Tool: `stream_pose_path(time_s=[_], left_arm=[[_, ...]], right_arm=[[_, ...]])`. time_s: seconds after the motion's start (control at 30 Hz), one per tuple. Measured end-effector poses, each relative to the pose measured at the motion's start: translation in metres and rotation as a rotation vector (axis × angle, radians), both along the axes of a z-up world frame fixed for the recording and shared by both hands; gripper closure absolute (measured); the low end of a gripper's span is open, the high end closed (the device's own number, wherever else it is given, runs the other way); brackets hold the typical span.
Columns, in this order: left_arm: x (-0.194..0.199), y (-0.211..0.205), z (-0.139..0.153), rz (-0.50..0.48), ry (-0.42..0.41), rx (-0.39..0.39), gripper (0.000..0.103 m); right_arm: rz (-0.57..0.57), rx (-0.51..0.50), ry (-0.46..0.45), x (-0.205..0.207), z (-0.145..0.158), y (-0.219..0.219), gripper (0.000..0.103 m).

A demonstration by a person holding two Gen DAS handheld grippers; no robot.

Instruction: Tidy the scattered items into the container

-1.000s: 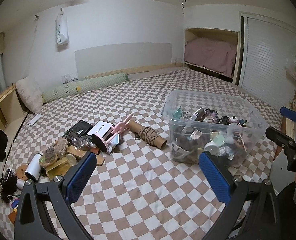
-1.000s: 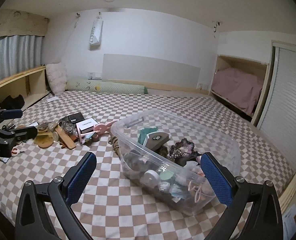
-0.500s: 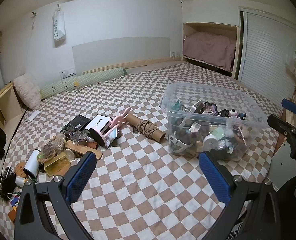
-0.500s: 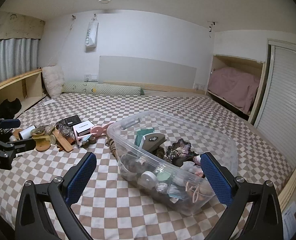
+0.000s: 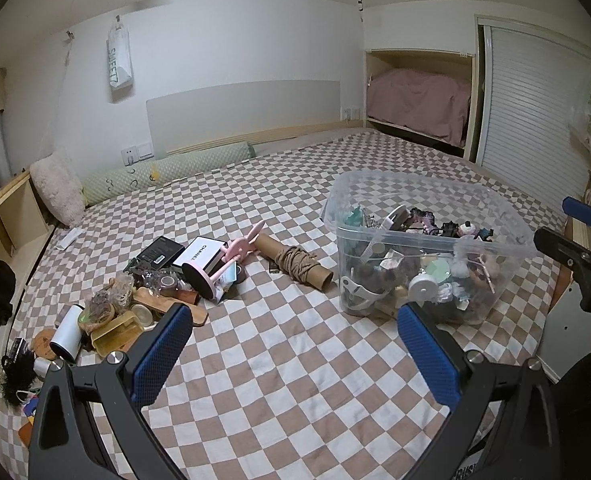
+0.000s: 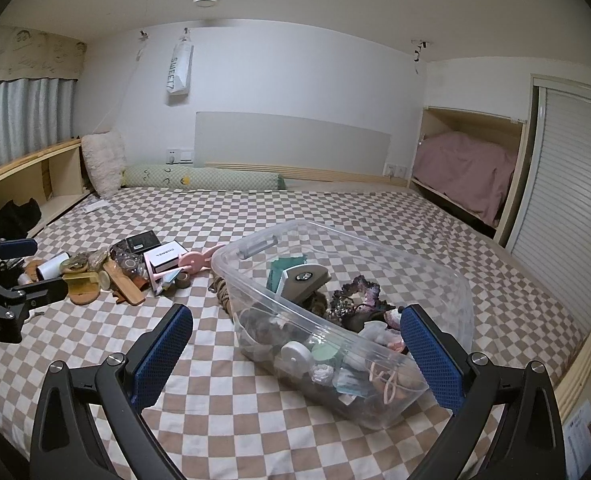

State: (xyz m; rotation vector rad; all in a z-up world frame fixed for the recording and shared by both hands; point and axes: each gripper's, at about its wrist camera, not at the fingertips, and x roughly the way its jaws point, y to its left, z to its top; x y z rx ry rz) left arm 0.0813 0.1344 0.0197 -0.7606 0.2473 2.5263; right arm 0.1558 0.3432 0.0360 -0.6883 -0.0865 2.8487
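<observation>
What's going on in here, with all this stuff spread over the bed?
A person holds two handheld grippers and is tidying clutter into a clear plastic bin on the checkered bed. The bin already holds many small things. A pile remains outside it, including a pink bunny-eared stand, a white box and a cardboard tube wound with twine. The left gripper and right gripper are both open and empty, above the bed.

The bed cover (image 5: 295, 360) has brown and white squares like a checkerboard. The box (image 5: 427, 216) at 3 o'clock is see-through. At 10 o'clock lies a pink bunny stand (image 5: 231, 258), a white box with black edges (image 5: 201, 254) and a brown tube (image 5: 291, 262). The long pillow (image 5: 167, 170) at 11 o'clock is pale green. The gripper pads (image 5: 161, 354) are blue, on black arms. The blanket (image 5: 415, 104) at 1 o'clock is dusty pink.
</observation>
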Motion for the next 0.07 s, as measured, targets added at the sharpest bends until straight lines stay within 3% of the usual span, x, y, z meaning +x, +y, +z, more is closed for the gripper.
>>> stream_pose_path(time_s=[0.07], left_arm=[[-0.0002, -0.0008, 0.0002, 0.000, 0.000, 0.003, 0.000]], right_arm=[[-0.002, -0.001, 0.000, -0.0001, -0.0001, 0.0002, 0.000]])
